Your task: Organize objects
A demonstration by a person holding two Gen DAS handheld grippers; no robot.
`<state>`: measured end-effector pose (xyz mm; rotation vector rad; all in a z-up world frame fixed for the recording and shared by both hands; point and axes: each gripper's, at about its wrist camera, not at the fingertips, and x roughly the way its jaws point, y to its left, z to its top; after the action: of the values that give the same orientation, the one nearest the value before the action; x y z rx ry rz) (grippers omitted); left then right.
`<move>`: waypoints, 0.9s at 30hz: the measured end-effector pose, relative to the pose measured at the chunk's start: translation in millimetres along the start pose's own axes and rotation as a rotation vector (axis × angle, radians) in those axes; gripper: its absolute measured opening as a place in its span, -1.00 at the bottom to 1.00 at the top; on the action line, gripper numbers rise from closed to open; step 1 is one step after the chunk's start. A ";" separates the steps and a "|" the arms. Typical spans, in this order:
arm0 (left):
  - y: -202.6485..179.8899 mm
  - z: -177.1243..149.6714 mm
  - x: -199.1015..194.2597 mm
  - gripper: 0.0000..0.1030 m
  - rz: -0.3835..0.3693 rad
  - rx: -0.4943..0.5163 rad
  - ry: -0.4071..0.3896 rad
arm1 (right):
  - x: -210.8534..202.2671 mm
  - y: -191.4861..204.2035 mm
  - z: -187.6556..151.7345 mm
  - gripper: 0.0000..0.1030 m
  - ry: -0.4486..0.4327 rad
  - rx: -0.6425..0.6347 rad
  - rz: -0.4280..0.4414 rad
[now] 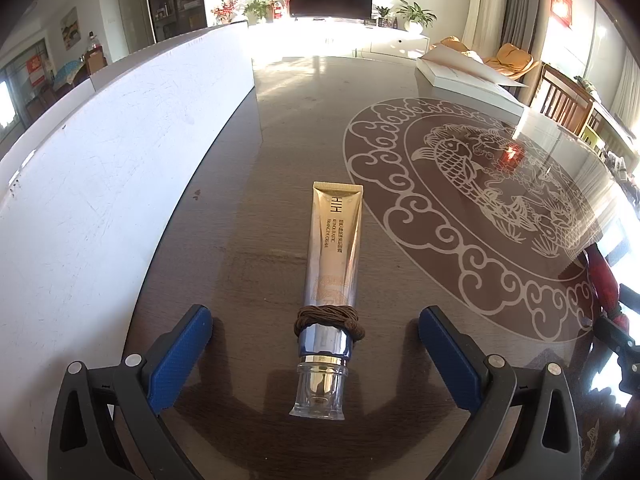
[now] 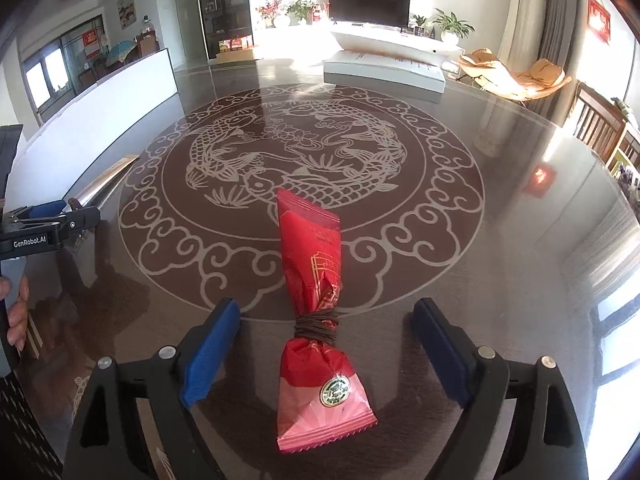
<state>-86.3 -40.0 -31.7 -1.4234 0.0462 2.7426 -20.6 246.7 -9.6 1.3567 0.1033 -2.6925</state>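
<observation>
A gold and silver cream tube with a clear cap lies on the dark table, a brown hair tie wound round its neck. My left gripper stands open, one blue pad on each side of the tube's cap end, not touching it. In the right wrist view a red snack packet lies on the table, cinched at its middle by a brown hair tie. My right gripper is open around the packet, pads apart from it. The left gripper also shows at the left edge there.
A long white box runs along the table's left side. A flat white box lies at the far edge. The table carries a round fish pattern. A hand holds the left gripper's handle. Chairs stand at the right.
</observation>
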 end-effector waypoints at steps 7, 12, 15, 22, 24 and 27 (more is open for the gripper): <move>-1.3 1.3 -1.7 1.00 0.002 0.001 0.001 | 8.0 2.0 5.5 1.00 0.020 -0.011 0.001; -1.0 1.0 -1.2 1.00 0.001 0.000 0.001 | 9.2 1.6 5.8 1.00 0.020 -0.011 0.001; -1.4 1.2 -1.3 1.00 0.001 0.001 0.001 | 9.2 1.6 5.7 1.00 0.020 -0.011 0.001; -1.4 1.1 -0.8 1.00 0.001 0.000 0.001 | 9.3 1.6 5.6 1.00 0.020 -0.011 0.001; -1.5 1.1 -0.7 1.00 0.001 0.000 0.001 | 9.3 1.6 5.6 1.00 0.020 -0.011 0.001; -1.7 1.2 -0.8 1.00 0.001 0.000 0.001 | 9.3 1.6 5.6 1.00 0.020 -0.011 0.001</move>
<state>-86.7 -38.3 -30.4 -1.4249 0.0477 2.7427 -30.3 243.7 -13.8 1.3799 0.1190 -2.6740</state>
